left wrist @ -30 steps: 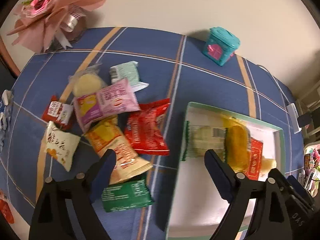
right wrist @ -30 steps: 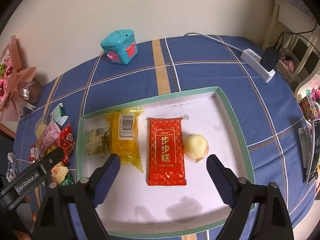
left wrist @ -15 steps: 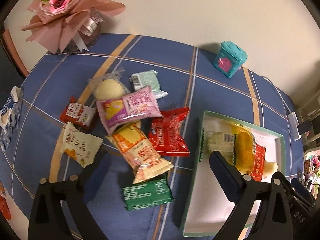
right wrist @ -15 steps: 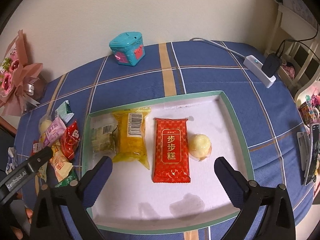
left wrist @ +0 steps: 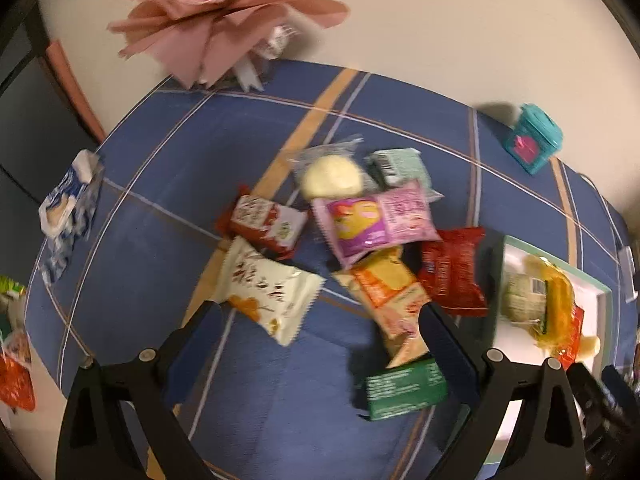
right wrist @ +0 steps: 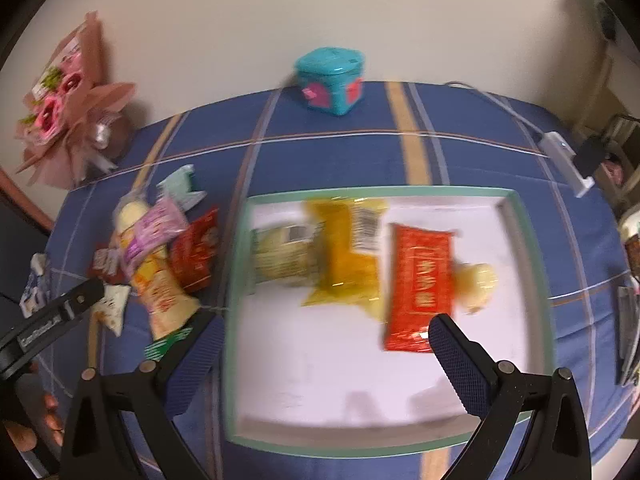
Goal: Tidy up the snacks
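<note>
The left gripper (left wrist: 318, 322) hangs above a blue plaid tablecloth (left wrist: 248, 384) with its jaws spread wide and nothing between the pads. Just ahead of its near finger lies a white snack packet (left wrist: 269, 289), and against the far finger rests an orange-and-cream packet (left wrist: 390, 300), with a green packet (left wrist: 405, 390) partly under that finger. Further ahead of the fingers the loose heap runs on: a red-and-white packet (left wrist: 266, 226), a pink-and-yellow packet (left wrist: 376, 220), a dark red packet (left wrist: 454, 272), a clear-wrapped pale bun (left wrist: 330, 176) and a mint packet (left wrist: 400, 166). Off to the right of this tool sits the green-rimmed white tray (left wrist: 600, 292). Far ahead stand a pink paper bouquet (left wrist: 216, 12) and a teal box (left wrist: 532, 144), and a blue-and-white pack (left wrist: 68, 208) lies well off to the left. The right gripper (right wrist: 322, 334) is likewise wide apart and empty, poised over the tray (right wrist: 236, 320); its left finger sits at the tray's left rim, and its right finger overlaps the lower end of a long red packet (right wrist: 420, 280). In the tray ahead of it lie, blurred, a pale green packet (right wrist: 280, 256), a yellow packet (right wrist: 348, 256), the red one and a pale round bun (right wrist: 478, 280). A power strip (right wrist: 564, 156) lies far right.
</note>
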`<state>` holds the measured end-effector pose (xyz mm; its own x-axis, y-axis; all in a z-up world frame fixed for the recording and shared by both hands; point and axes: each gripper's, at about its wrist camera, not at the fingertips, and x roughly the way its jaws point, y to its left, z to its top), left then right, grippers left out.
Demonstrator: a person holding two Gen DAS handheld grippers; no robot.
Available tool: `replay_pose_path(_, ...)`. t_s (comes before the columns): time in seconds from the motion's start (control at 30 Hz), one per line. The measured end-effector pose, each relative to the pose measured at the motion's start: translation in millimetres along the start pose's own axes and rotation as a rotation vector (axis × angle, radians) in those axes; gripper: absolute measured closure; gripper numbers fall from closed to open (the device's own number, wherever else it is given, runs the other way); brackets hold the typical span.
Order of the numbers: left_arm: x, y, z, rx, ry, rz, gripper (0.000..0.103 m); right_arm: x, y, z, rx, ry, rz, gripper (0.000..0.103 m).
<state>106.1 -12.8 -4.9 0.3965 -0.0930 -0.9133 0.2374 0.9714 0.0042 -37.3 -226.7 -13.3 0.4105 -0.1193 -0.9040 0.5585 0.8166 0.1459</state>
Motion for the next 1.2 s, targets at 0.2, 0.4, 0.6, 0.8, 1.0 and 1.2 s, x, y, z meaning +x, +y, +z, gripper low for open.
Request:
replay_pose_path(0.2, 1, 22, 2, -0.05, 0.012, -0.004, 0.004, 9, 38, -5, -0.059, 0.023, 0.026, 0.0)
replay_pose_path(0.4, 10, 43, 0, -0.096, 0.042, -0.006, 0.004, 21, 72, -11, -0.115, 0.055, 0.049, 0.0)
replay_pose_path(0.6, 28, 61, 1, -0.119, 0.09, -0.004, 0.004, 38, 101, -21, -0.162, 0.106, 0.085, 0.0)
replay_pose_path(0.8, 43, 67, 7, -0.077, 0.115, 0.01, 0.004, 53, 122, -30, -0.202, 0.142, 0.102, 0.0)
replay_pose_path(1.0, 65, 61, 16, -0.006, 0.147, -0.016, 0.004, 66, 135, -35, -0.231, 0.176, 0.114, 0.0)
replay_pose_path(1.2, 89, 50, 22, 0.071, 0.177, -0.006, 0.004, 77, 139, -40, -0.243, 0.202, 0.108, 0.001)
